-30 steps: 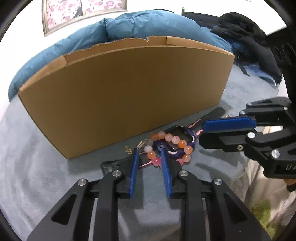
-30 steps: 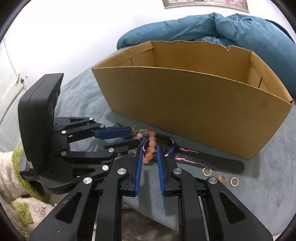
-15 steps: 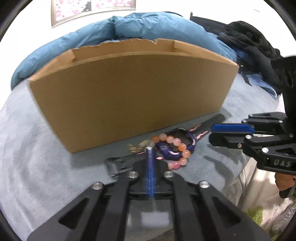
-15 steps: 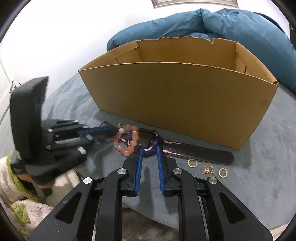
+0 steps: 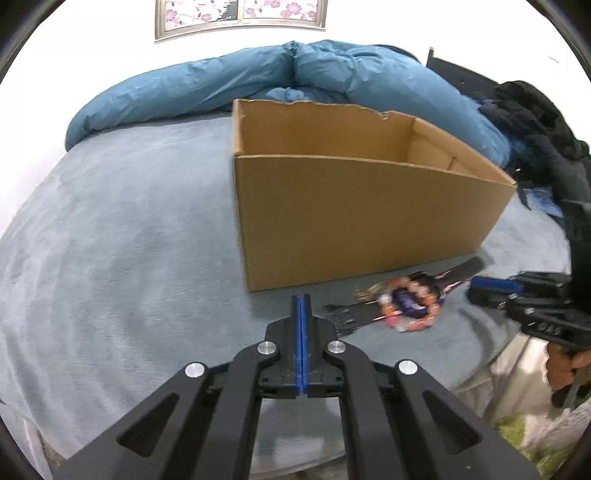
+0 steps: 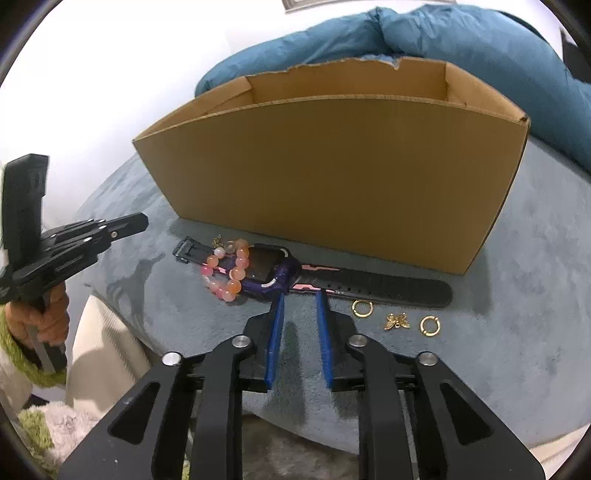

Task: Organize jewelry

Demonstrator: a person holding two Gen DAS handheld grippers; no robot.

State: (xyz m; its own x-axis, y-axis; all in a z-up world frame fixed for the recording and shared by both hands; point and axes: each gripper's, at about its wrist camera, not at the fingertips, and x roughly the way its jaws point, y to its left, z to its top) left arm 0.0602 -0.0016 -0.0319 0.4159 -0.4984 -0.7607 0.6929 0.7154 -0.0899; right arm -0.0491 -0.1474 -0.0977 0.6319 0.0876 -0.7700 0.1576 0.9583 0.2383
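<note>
Just before the cardboard box point(image 6: 332, 177), the smartwatch point(image 6: 273, 273) lies lengthwise; the empty right gripper point(image 6: 299, 295), jaws opening, sits nearest, while the left gripper point(image 5: 301, 299) is closed empty.

The floor of the cardboard box point(image 6: 332, 177) is hidden behind its near wall in both views. In the left wrist view the bead bracelet point(image 5: 410, 306) and watch point(image 5: 406, 301) are motion-blurred, so single beads run together, and the right gripper point(image 5: 491, 286) is smeared and cut by the frame's edge. A small gold chain point(image 6: 218, 242) lies partly behind the bracelet, too small to identify. The framed picture point(image 5: 240, 16) is cropped at the top.
</note>
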